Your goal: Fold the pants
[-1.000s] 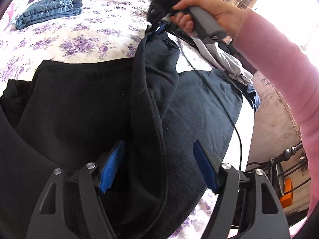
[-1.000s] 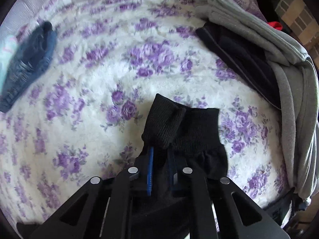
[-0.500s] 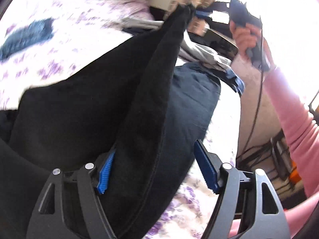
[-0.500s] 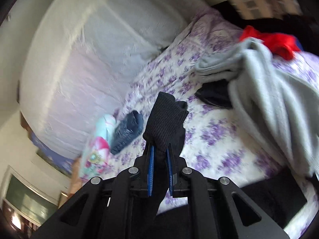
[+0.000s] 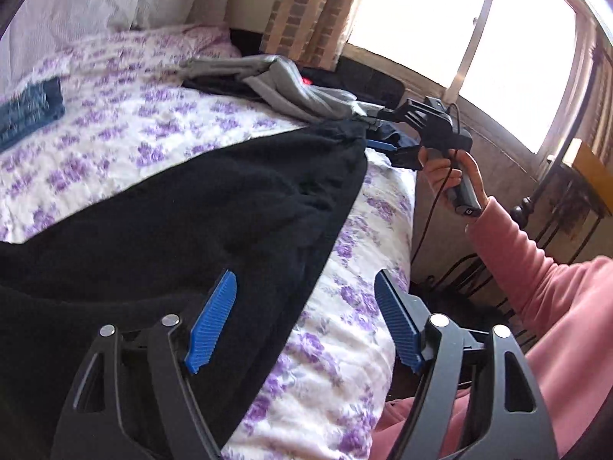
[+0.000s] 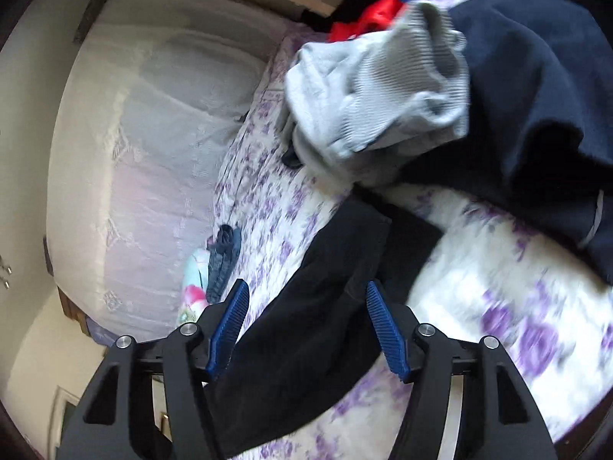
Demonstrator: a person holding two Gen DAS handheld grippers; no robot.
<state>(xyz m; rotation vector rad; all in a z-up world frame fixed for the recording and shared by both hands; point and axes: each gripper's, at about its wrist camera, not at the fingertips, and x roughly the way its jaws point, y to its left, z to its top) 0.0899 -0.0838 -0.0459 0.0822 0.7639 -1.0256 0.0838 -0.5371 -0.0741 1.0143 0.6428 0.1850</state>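
Note:
Black pants (image 5: pixel 199 222) lie stretched across the floral bedspread (image 5: pixel 126 130), running from the near left to the far right edge of the bed. My left gripper (image 5: pixel 302 322) is open, its left pad over the near part of the pants and its right pad over bare bedspread. My right gripper (image 6: pixel 306 326) is open just above the pants' leg end (image 6: pixel 345 260). In the left wrist view the right gripper (image 5: pixel 383 134) is at the far end of the pants, held by a hand in a pink sleeve.
A pile of grey (image 6: pixel 375 88), navy (image 6: pixel 536 96) and red clothes lies at the bed's far right. Folded jeans (image 5: pixel 30 111) lie at the far left. White pillows (image 6: pixel 153 134) stand at the headboard. A window, a metal bed frame and a chair are to the right.
The right gripper carried the pant leg to the right, laid it flat along the bed and opened, letting go. The left gripper stayed open; the pants no longer hang between its pads.

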